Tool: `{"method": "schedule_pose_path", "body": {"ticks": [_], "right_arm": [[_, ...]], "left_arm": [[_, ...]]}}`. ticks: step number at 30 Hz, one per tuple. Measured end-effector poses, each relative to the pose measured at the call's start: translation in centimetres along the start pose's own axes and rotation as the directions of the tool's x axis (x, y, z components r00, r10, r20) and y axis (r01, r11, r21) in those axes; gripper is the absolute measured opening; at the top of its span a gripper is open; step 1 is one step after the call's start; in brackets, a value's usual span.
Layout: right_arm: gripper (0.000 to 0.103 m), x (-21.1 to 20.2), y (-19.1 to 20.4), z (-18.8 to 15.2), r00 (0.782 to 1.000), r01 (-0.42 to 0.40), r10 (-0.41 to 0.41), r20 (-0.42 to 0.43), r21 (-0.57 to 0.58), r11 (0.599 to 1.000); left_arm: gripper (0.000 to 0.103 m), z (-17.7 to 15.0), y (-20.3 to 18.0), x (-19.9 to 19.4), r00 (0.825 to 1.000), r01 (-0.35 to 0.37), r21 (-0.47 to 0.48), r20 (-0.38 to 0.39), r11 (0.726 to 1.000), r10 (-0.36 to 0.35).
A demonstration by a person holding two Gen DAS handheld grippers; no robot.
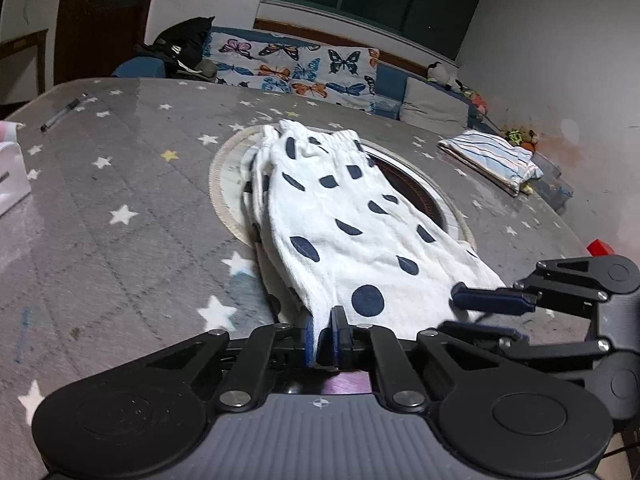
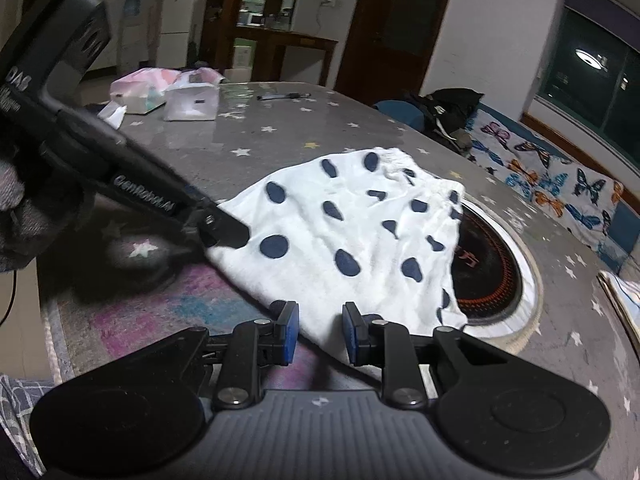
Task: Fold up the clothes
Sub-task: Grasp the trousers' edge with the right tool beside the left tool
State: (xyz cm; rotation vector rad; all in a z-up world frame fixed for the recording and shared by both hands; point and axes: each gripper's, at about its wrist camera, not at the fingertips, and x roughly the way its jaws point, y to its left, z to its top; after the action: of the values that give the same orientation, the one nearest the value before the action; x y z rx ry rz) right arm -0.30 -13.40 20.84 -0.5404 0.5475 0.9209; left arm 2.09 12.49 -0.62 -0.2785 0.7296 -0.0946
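the spotted shorts [image 1: 340,216] lie flat on the starry worktop [image 1: 120,168], waistband at the far end and partly over the round burner [image 2: 492,264] set into it. the left gripper [image 1: 325,338] has its fingers pinched tight on the near hem, while the right gripper [image 2: 320,330] sits with fingers parted at the hem's edge, holding nothing. my worry is that if only the left side lifts, the cloth will skew and bunch, or the thin pinch will slip and drop the fold crooked across the burner.
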Motion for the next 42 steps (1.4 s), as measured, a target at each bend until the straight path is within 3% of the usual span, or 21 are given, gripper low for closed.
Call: {"method": "schedule_pose_path", "body": {"ticks": [9,14,19,21,24,28,30,32,36,38,42], "right_arm": [[0.024,-1.0,-2.6,0.5,1.000,-0.003,0.001,0.021,0.110,0.994],[0.024,-1.3,-3.7,1.0,0.999,-0.012,0.006,0.041,0.153,0.988],[0.024,-1.6,-4.6,1.3,0.999,-0.032,0.024,0.049,0.179,0.983],[0.024,-1.7,-5.0,1.4,0.998,-0.037,0.029,0.049,0.187,0.982],[0.025,-1.8,-5.3,1.6,0.998,-0.037,0.028,0.050,0.196,0.980],[0.032,-1.8,-5.1,2.1,0.998,-0.038,0.030,0.049,0.186,0.982],[0.035,-1.5,-4.8,2.6,0.998,-0.041,0.033,0.051,0.174,0.984],[0.042,-1.1,-4.3,3.2,0.998,-0.045,0.037,0.053,0.165,0.985],[0.047,0.0,-3.4,4.4,0.998,-0.052,0.046,0.049,0.137,0.989],[0.051,0.9,-2.7,5.1,0.998,-0.046,0.042,0.042,0.117,0.992],[0.053,2.9,-1.2,6.3,0.999,-0.032,0.031,0.017,0.066,0.997]], "left_arm": [[0.007,-0.5,-2.6,0.8,0.992,0.115,0.007,-0.050,0.993,-0.115],[0.007,-1.1,-5.4,1.6,0.984,0.169,0.085,-0.073,0.982,-0.163],[0.008,-1.6,-7.9,2.1,0.962,0.264,0.130,-0.109,0.956,-0.251],[0.010,-1.8,-8.8,2.2,0.949,0.304,0.152,-0.130,0.941,-0.286],[0.024,-2.1,-9.3,1.9,0.939,0.335,0.183,-0.150,0.924,-0.311],[0.053,-1.8,-7.6,0.3,0.950,0.308,0.201,-0.125,0.930,-0.287],[0.055,-1.6,-6.7,-0.6,0.956,0.291,0.208,-0.110,0.934,-0.274],[0.070,-1.4,-5.8,-1.4,0.961,0.275,0.216,-0.095,0.937,-0.260],[0.080,-1.0,-2.7,-2.9,0.982,0.188,0.183,-0.036,0.965,-0.184],[0.090,-0.6,-0.9,-3.6,0.990,0.137,0.147,-0.001,0.980,-0.138],[0.094,0.7,2.4,-4.0,0.997,0.054,0.058,0.054,0.997,-0.057]]}}
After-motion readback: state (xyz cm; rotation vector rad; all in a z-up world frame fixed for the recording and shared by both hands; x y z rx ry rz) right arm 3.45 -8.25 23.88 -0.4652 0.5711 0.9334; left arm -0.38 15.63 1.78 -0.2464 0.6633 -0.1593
